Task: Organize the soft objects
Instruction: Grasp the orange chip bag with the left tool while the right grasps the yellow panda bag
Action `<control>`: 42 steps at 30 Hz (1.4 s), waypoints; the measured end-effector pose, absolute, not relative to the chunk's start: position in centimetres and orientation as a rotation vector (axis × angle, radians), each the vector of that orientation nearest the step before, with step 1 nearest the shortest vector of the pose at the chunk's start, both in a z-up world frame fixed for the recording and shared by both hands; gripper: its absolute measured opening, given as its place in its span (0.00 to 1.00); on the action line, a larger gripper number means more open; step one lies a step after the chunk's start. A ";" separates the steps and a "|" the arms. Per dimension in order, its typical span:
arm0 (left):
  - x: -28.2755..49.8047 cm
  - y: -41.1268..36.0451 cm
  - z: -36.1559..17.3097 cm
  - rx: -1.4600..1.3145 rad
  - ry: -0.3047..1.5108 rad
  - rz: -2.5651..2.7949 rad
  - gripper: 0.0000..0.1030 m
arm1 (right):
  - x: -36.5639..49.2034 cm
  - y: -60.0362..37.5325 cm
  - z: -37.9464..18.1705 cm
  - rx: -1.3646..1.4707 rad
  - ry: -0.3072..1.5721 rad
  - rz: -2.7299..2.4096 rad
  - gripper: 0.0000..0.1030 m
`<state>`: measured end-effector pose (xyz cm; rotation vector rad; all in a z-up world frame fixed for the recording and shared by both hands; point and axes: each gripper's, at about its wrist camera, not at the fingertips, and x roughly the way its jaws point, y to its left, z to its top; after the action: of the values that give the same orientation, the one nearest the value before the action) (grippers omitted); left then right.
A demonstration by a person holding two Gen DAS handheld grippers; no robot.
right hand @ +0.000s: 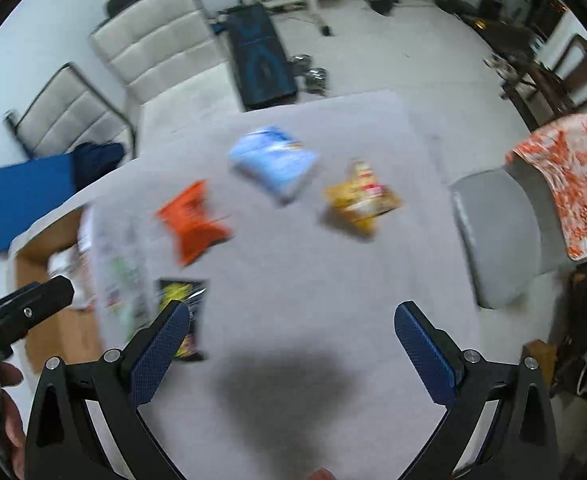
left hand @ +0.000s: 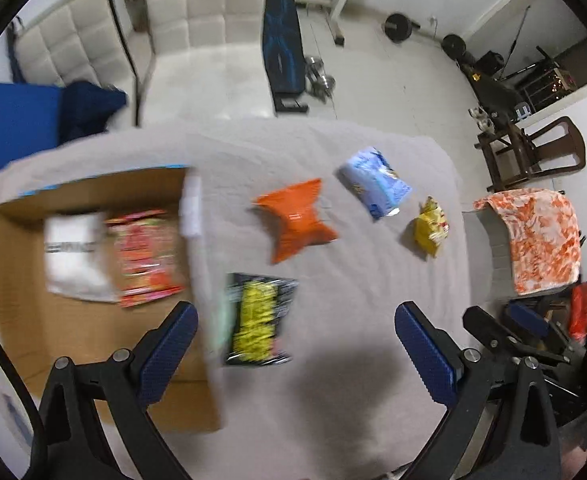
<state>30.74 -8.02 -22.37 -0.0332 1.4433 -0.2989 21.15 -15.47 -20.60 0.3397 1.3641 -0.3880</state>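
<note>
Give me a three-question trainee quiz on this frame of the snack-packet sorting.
1. True or false: the left gripper is shut on a packet.
2. How many packets lie inside the cardboard box?
3. Which loose packet lies nearest the box? A) light blue packet B) black-and-yellow packet C) yellow packet

Key: 1. False; both it and the right gripper are open and empty. 2. Two: a white packet and a red packet. 3. B.

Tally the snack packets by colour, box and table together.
Orange packet: 1
Blue packet: 1
Yellow packet: 1
Black-and-yellow packet: 1
Red packet, in the box: 1
White packet, in the box: 1
Total: 6
</note>
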 end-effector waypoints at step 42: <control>38.5 -15.8 -41.9 -0.009 1.760 -0.199 0.39 | 30.1 -25.9 -38.6 0.542 1.633 -0.415 0.48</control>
<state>38.46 -15.76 -41.90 -0.0090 1.7597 -0.1991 30.13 -25.85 -38.64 0.5423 1.6330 -0.4154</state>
